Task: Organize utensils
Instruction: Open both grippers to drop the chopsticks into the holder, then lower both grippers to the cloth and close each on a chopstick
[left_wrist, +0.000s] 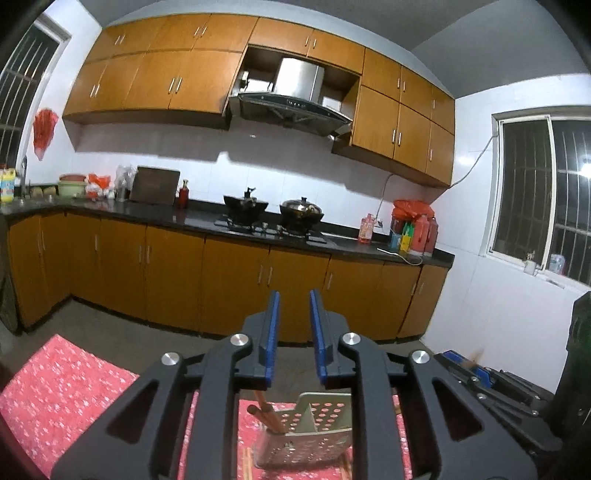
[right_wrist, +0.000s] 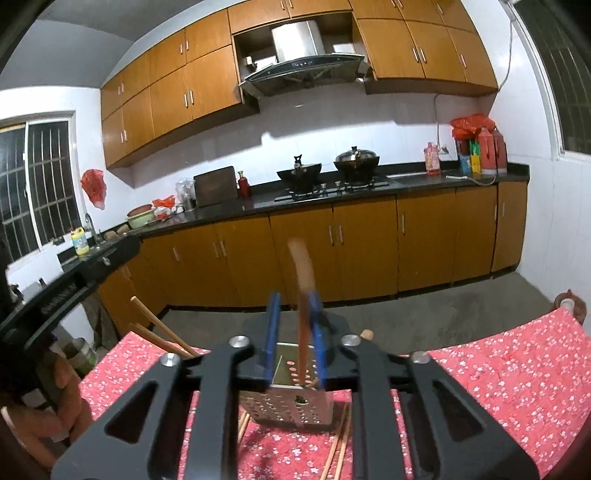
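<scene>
A perforated metal utensil holder (left_wrist: 306, 432) stands on the red floral tablecloth (left_wrist: 66, 387), below my left gripper (left_wrist: 294, 299), which is open and empty. Wooden chopsticks (left_wrist: 266, 413) stick out of the holder's left compartment. In the right wrist view the holder (right_wrist: 291, 398) sits just under my right gripper (right_wrist: 295, 302). A blurred brown chopstick (right_wrist: 303, 280) stands upright between the open blue pads with its lower end in the holder. More chopsticks (right_wrist: 340, 446) lie on the cloth beside the holder, and others (right_wrist: 162, 332) lean at the left.
The tablecloth (right_wrist: 517, 376) covers the table. The left gripper's body (right_wrist: 62, 284) and the hand holding it show at the left of the right wrist view. Behind are orange cabinets (left_wrist: 236, 273), a dark counter (left_wrist: 147, 212) with pots, and grey floor.
</scene>
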